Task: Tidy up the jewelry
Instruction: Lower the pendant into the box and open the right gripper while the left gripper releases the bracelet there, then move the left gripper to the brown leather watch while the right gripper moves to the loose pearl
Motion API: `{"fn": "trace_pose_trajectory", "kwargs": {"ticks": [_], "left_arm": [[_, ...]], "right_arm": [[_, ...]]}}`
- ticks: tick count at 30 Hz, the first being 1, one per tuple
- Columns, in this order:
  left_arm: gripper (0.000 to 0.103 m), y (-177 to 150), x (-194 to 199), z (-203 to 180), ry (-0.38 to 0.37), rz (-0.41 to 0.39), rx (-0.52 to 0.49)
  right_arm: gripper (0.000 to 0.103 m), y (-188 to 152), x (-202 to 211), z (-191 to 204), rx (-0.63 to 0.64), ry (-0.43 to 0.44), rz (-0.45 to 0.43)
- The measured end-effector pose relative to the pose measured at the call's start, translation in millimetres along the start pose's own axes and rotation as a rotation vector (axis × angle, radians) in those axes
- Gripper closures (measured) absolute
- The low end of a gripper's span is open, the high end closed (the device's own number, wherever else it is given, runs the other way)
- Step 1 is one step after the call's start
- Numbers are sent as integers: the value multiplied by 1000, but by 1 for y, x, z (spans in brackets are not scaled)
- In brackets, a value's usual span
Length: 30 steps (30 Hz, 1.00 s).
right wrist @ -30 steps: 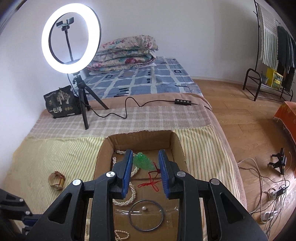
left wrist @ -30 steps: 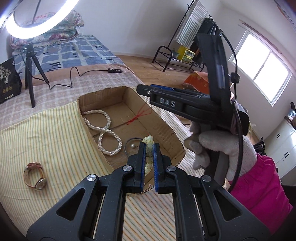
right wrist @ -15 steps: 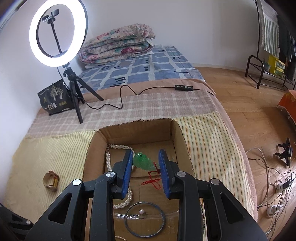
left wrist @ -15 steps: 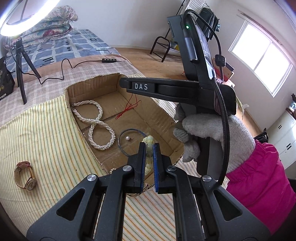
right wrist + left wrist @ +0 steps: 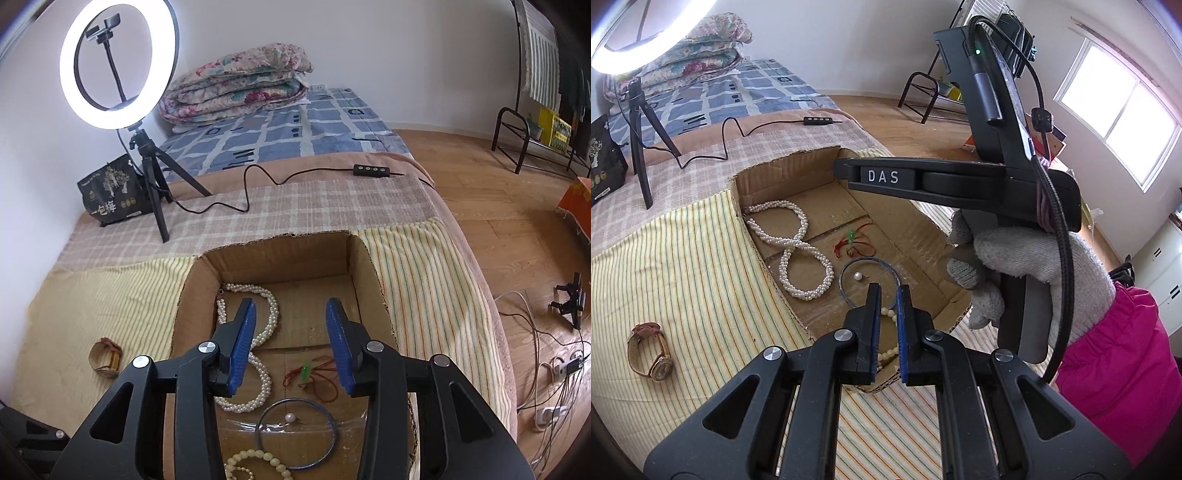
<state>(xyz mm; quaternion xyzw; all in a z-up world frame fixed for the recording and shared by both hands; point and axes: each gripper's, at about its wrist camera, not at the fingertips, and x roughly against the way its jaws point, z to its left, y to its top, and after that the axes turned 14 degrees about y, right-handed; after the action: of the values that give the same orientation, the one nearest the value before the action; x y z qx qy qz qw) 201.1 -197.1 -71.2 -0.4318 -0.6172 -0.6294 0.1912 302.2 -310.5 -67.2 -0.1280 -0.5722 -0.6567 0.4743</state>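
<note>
The green pendant [image 5: 306, 370] on its red cord is lying on the floor of the cardboard box [image 5: 373, 273], below and between the two fingers of the right gripper [image 5: 291, 347]. That gripper's jaws are opening, with nothing between the pads; the pendant is resting clear of them. In the left wrist view the same pendant [image 5: 851, 236] is sitting beyond the left gripper [image 5: 887, 308], past the thin blue ring [image 5: 870, 263] and the loose pearl [image 5: 857, 276] inside it.

The left gripper is standing nearly closed. A cream bead bracelet [image 5: 888, 314] is showing in the narrow gap between its pads, but the fingers are hiding the contact, so it is probably lying on the box floor rather than being held. In the right wrist view the bracelet [image 5: 255, 459] is sitting at the near end of the box, behind the right gripper's tips.

The white pearl necklace [image 5: 264, 334], looped in a figure eight, is lying to the left of the right gripper. A watch [image 5: 650, 354] is sitting outside the box on the striped cloth [image 5: 683, 266], well to the left of the left gripper.

Judgement: the placing of the pendant appears to be finishing. The next move is likely calling for the right gripper to lift clear without snagging the cord, and for one hand to collect the watch.
</note>
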Motion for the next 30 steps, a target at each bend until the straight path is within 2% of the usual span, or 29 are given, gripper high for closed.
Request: {"fn": "trace_pose_trajectory", "kwargs": {"ticks": [18, 30], "left_arm": [[98, -10, 22, 23, 43, -17, -6], [98, -14, 50, 81, 123, -48, 57]], "right_arm": [[63, -2, 31, 9, 4, -31, -58], [63, -12, 65, 50, 93, -4, -88]]}}
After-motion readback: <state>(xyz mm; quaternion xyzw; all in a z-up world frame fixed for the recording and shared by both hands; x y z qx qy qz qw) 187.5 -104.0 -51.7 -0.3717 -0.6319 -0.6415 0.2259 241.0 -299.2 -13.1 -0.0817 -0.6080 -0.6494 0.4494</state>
